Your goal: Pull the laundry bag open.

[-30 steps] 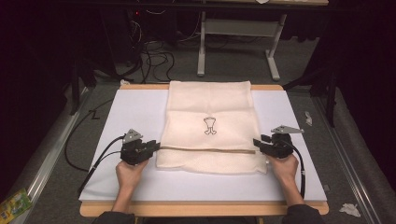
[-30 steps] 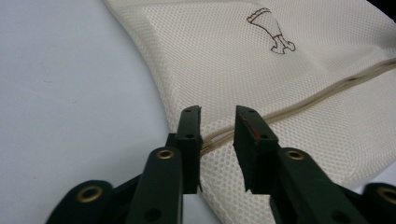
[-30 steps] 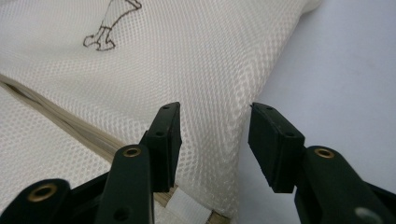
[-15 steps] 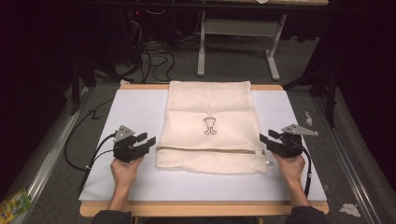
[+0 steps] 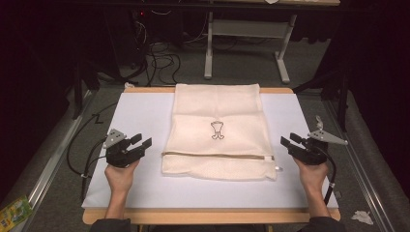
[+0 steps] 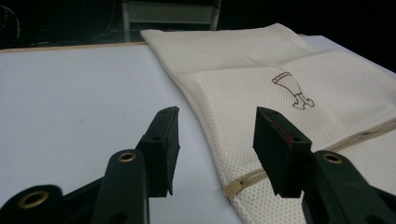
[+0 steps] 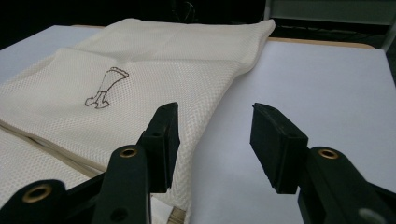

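A cream mesh bag [image 5: 217,135] lies flat in the middle of a white board [image 5: 135,116], with a small dark emblem [image 5: 217,130] and a zipper [image 5: 217,155] across its near part. My left gripper [image 5: 140,144] hovers left of the bag's zipper end, apart from it. Its jaws have just been opening and nothing is between them. In the left gripper view the bag [image 6: 280,70] spreads beyond the open left gripper [image 6: 215,116]. My right gripper [image 5: 287,141] is open to the right of the bag. The right gripper view has the bag [image 7: 140,70] to the left of the right gripper [image 7: 215,109].
The board rests on a wooden table [image 5: 208,215]. Behind it stand a metal desk frame [image 5: 246,29] and floor cables [image 5: 159,53]. A crumpled packet [image 5: 14,212] lies on the floor at lower left, a paper scrap [image 5: 360,217] at lower right.
Both grippers have drawn outward from the bag's zipper ends and risen a little. The left jaws have opened wider. The bag stays flat.
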`<state>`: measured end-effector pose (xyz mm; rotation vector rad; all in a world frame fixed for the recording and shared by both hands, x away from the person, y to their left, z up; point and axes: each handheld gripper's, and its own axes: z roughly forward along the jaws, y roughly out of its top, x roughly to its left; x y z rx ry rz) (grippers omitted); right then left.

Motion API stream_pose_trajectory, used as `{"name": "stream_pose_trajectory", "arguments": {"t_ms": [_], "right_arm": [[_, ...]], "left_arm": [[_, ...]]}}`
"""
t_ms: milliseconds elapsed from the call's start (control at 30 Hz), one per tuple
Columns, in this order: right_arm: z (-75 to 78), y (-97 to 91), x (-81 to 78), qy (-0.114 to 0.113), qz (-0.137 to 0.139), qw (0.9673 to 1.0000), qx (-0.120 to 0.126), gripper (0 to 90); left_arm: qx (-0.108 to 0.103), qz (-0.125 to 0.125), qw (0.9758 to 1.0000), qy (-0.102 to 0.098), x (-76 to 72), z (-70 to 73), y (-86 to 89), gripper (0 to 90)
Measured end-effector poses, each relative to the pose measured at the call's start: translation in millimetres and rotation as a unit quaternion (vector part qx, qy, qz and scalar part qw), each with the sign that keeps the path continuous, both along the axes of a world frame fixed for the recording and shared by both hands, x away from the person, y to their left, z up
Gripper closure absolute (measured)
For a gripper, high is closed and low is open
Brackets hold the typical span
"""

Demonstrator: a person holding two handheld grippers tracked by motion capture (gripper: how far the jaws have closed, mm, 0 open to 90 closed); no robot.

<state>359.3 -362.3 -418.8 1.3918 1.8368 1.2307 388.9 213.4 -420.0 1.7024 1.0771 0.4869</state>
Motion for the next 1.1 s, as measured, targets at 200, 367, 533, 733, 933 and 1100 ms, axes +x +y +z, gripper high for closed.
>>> {"name": "stream_pose_trajectory", "arguments": {"t_ms": [200,367,533,733,933,1100], "right_arm": [[0.8,-12.3,-6.0,-0.01,-0.015,0.9998,0.01,53.6],[1.2,-18.3,-9.1,-0.01,-0.021,0.9996,0.016,54.0],[-0.2,-25.1,-11.1,-0.009,-0.028,0.9994,0.02,54.3],[-4.6,-32.8,-12.3,-0.007,-0.038,0.9989,0.028,54.6],[-10.8,-37.7,-13.7,-0.002,-0.047,0.9984,0.033,55.0],[-17.5,-42.8,-15.4,0.007,-0.053,0.9978,0.039,55.8]], "left_arm": [[-0.009,0.015,0.9998,-0.005,-1.7,1.0,10.6,50.5],[-0.014,0.024,0.9996,-0.003,-2.2,-0.3,17.1,50.0],[-0.016,0.034,0.9993,0.001,-1.4,-2.0,23.3,49.5],[-0.02,0.043,0.9989,0.008,0.8,-5.8,27.8,48.9],[-0.023,0.05,0.9984,0.011,2.4,-8.6,30.6,48.1],[-0.029,0.056,0.9979,0.016,3.1,-14.2,33.7,47.6]]}}
